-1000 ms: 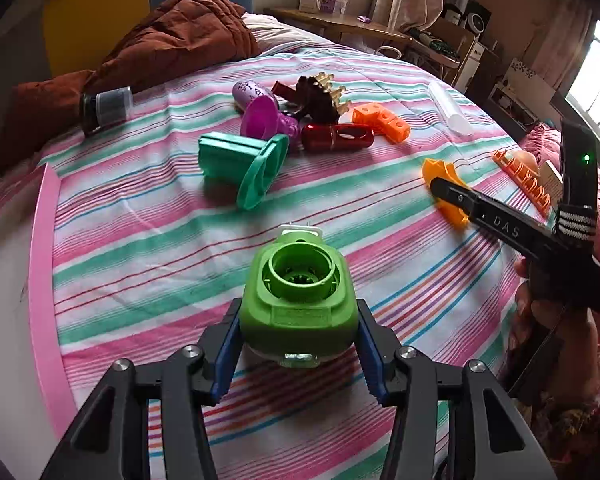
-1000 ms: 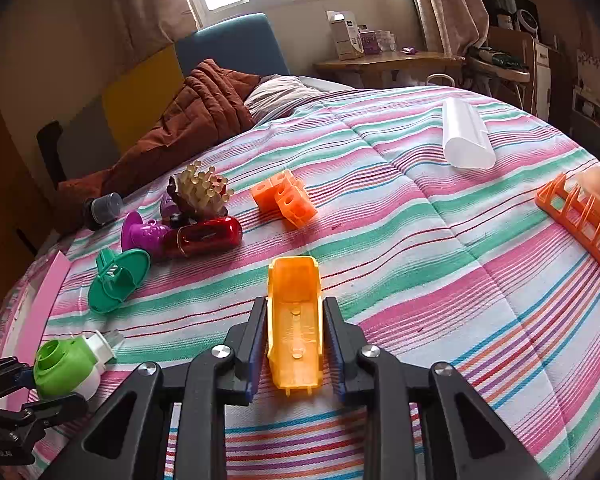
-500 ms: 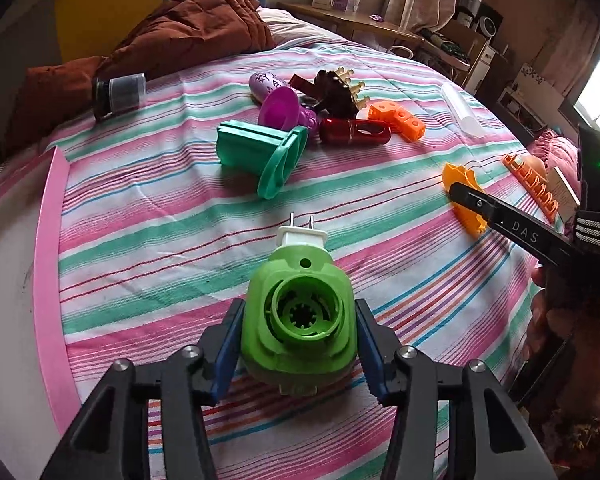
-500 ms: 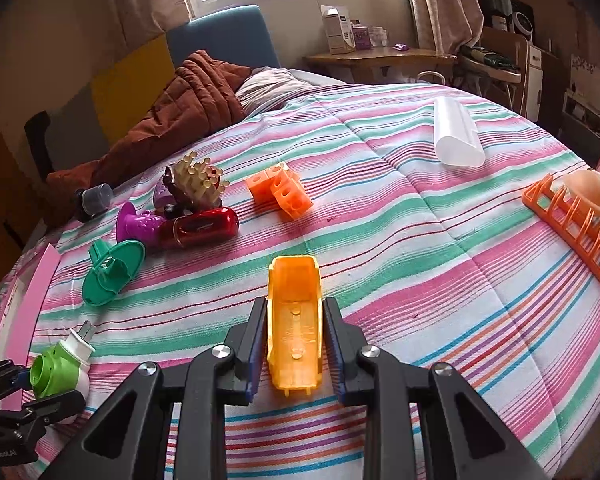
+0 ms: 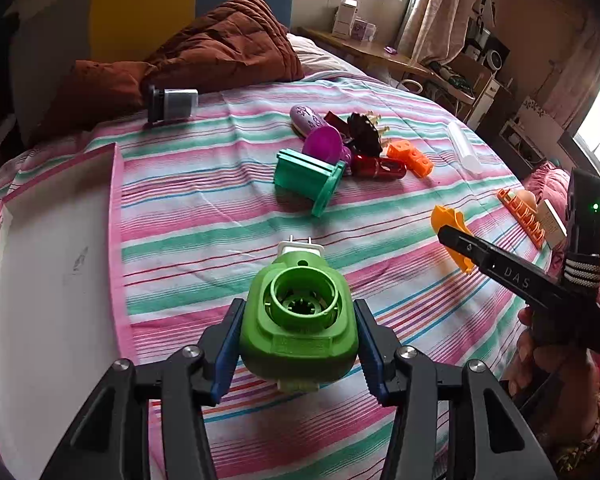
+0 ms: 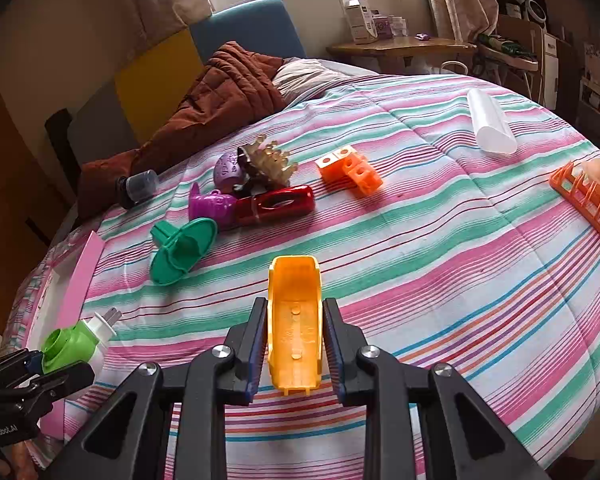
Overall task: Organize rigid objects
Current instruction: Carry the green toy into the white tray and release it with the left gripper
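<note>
My left gripper point(image 5: 298, 338) is shut on a green plug-in device point(image 5: 300, 320) with white prongs, held above the striped bedspread beside a pink-rimmed white box point(image 5: 40, 280). It also shows in the right wrist view point(image 6: 74, 342). My right gripper point(image 6: 295, 338) is shut on an orange plastic shell point(image 6: 295, 320), which shows in the left wrist view point(image 5: 450, 232) too. A pile lies mid-bed: teal flanged part point(image 5: 310, 178), purple cup point(image 5: 324, 144), red capsule point(image 5: 378, 168), orange blocks point(image 5: 412, 156), spiky brown piece point(image 5: 366, 132).
A grey-capped jar point(image 5: 172, 104) lies by the brown blanket point(image 5: 212, 56). A clear tube point(image 6: 490, 124) and an orange rack point(image 6: 592, 200) lie at the right. A wooden desk point(image 6: 400, 46) stands beyond the bed.
My left gripper has swung left with the green device, bringing the white box into view. The right gripper holds the orange shell much as before.
</note>
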Demonstrator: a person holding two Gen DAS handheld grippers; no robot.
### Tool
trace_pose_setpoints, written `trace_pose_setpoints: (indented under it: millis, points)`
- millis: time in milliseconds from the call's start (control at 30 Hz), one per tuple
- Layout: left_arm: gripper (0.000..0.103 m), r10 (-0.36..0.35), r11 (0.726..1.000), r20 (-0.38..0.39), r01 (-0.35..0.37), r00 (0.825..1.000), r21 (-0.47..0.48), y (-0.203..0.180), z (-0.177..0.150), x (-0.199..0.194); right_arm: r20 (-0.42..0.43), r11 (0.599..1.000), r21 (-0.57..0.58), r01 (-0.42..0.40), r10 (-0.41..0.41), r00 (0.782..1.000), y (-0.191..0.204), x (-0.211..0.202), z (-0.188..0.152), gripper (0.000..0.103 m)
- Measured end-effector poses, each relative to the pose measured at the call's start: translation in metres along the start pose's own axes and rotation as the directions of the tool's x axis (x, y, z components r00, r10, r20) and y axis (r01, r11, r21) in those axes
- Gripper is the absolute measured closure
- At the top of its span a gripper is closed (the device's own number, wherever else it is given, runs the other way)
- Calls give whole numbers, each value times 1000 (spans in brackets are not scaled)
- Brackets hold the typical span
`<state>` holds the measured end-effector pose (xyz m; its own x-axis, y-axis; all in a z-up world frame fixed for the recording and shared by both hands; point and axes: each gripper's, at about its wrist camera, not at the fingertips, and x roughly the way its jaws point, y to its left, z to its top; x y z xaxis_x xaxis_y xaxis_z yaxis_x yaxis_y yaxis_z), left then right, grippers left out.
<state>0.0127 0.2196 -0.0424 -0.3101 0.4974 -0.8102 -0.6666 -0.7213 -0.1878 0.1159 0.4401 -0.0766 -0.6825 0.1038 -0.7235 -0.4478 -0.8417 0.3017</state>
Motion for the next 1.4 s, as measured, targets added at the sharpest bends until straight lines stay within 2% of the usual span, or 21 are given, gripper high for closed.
trace_pose_setpoints:
  millis: [167, 300, 500, 633, 833, 1033, 1167, 1233, 1267, 1400]
  points:
    - [51, 2, 998, 55, 1, 998, -63, 29, 7, -24, -12, 998, -30, -60, 59, 998, 29, -3, -7, 77]
    - [50, 54, 994, 96, -45, 994, -100, 57, 12, -38, -30, 992, -66, -109, 107, 994, 57, -3, -12, 77]
    - [50, 143, 978, 105, -124, 984, -169, 111, 14, -44, -57, 980, -99, -173, 168, 984, 93, -1, -15, 77]
    - [50, 208, 959, 97, -183, 973, -219, 152, 23, -40, -72, 971, -119, -209, 201, 977, 114, 0, -15, 77]
    - [50, 295, 930, 50, -274, 954, -246, 205, 39, -22, -83, 957, -147, -250, 240, 967, 138, -4, -13, 77]
    - [50, 361, 903, 1, -350, 932, -250, 239, 51, -3, -89, 951, -161, -264, 252, 964, 150, -6, -12, 77]
    - [50, 359, 903, -13, -351, 933, -250, 249, 52, 4, -98, 951, -162, -263, 250, 963, 153, -3, -12, 77]
    - [50, 376, 893, -25, -370, 926, -257, 252, 50, 6, -105, 950, -162, -265, 251, 962, 154, -1, -13, 77]
    - [50, 371, 891, -29, -364, 928, -272, 254, 48, 5, -109, 950, -162, -266, 251, 962, 155, 0, -14, 77]
    - [37, 346, 883, -6, -328, 938, -335, 259, 40, -7, -116, 948, -172, -268, 251, 961, 158, 2, -16, 77]
